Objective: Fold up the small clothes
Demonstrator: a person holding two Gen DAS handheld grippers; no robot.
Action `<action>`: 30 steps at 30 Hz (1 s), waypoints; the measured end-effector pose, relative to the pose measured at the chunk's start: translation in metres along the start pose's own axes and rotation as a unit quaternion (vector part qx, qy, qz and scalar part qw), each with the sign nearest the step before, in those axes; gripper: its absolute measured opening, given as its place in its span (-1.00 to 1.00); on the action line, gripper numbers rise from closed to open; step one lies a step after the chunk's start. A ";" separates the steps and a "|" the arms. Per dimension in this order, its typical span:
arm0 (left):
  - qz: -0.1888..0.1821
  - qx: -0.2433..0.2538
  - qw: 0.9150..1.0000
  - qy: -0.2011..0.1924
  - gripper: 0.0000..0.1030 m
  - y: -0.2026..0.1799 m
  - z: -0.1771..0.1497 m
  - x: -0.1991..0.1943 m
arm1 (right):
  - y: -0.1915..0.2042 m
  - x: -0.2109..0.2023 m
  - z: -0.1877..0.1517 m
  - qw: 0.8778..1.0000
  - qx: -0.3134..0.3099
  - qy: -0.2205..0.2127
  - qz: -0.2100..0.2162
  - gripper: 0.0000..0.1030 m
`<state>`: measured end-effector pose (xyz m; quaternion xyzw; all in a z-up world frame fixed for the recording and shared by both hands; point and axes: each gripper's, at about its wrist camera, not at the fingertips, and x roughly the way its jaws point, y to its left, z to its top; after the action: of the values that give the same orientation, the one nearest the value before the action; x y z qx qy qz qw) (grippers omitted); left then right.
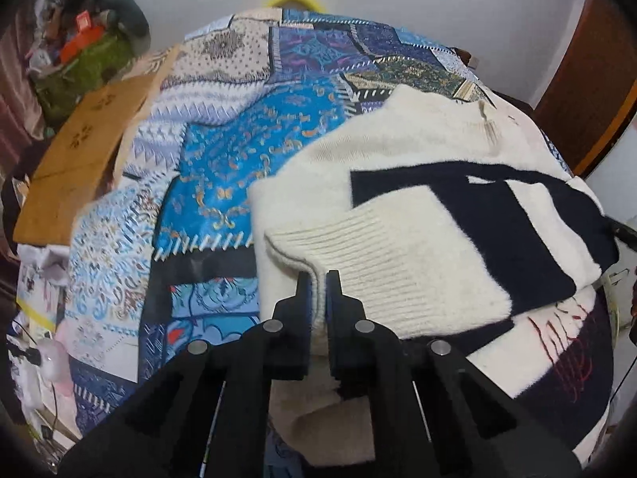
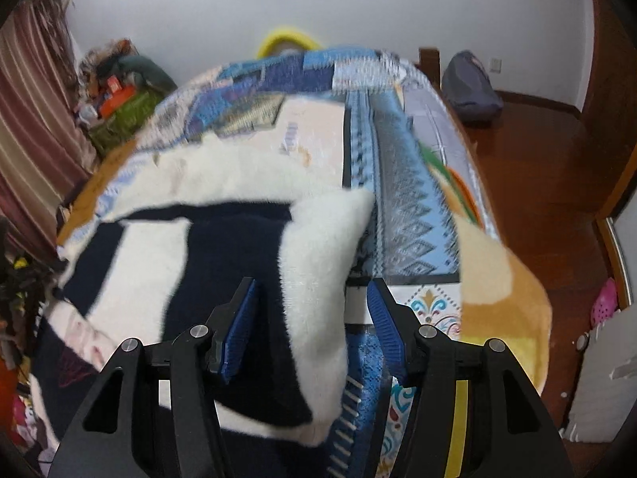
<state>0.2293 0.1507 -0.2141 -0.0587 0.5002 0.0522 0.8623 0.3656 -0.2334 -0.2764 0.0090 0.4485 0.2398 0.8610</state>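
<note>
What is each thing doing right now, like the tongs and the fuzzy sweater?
Left tongs: shut, pinching the sweater's ribbed edge.
Right tongs: open, sweater fold between the fingers, not gripped.
Sweater: cream and navy, partly folded, lying on the bed.
Quilt: blue patchwork, spread over the bed.
Cardboard box: flaps closed.

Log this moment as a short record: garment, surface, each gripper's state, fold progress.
garment: cream and navy sweater, partly folded
surface: blue patchwork bedspread
left gripper: shut on the sweater's ribbed cuff
right gripper: open, jaws either side of the sweater's edge
fold progress: sleeve laid over the body; not finished
</note>
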 end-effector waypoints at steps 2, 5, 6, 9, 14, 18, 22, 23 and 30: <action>0.004 0.002 1.000 -0.001 -0.89 0.003 -0.001 0.000 | -0.002 0.009 -0.007 1.000 -0.006 0.015 -0.007 0.02; -0.002 -0.005 1.000 0.015 -0.88 0.008 -0.007 0.011 | -0.007 0.022 -0.023 0.999 -0.012 0.037 -0.012 0.02; -0.002 -0.008 1.000 0.019 -0.86 0.010 -0.010 0.016 | -0.007 0.022 -0.027 0.999 -0.014 0.035 -0.012 0.02; 0.002 -0.009 1.000 0.010 -0.84 0.009 -0.015 0.016 | -0.004 0.014 -0.032 0.999 -0.018 0.022 -0.015 0.04; 0.004 -0.005 1.000 0.007 -0.77 0.006 -0.015 -0.001 | 0.002 -0.014 -0.030 0.999 -0.030 0.011 -0.017 0.07; -0.005 -0.013 1.000 0.006 -0.22 0.009 -0.022 -0.022 | 0.011 -0.047 -0.032 0.999 -0.047 -0.007 -0.008 0.11; -0.011 -0.017 1.000 -0.006 0.00 0.010 -0.037 -0.046 | 0.022 -0.074 -0.042 0.998 -0.059 -0.023 -0.003 0.34; -0.015 -0.018 1.000 -0.004 0.02 0.010 -0.043 -0.052 | 0.025 -0.081 -0.049 0.998 -0.064 -0.026 -0.003 0.37; -0.026 -0.022 0.999 0.012 0.10 0.008 -0.083 -0.070 | 0.029 -0.078 -0.092 0.999 -0.051 0.010 0.004 0.37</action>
<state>0.1223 0.1437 -0.1950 -0.0911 0.5075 0.0394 0.8559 0.2448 -0.2594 -0.2650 -0.0352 0.4443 0.2658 0.8548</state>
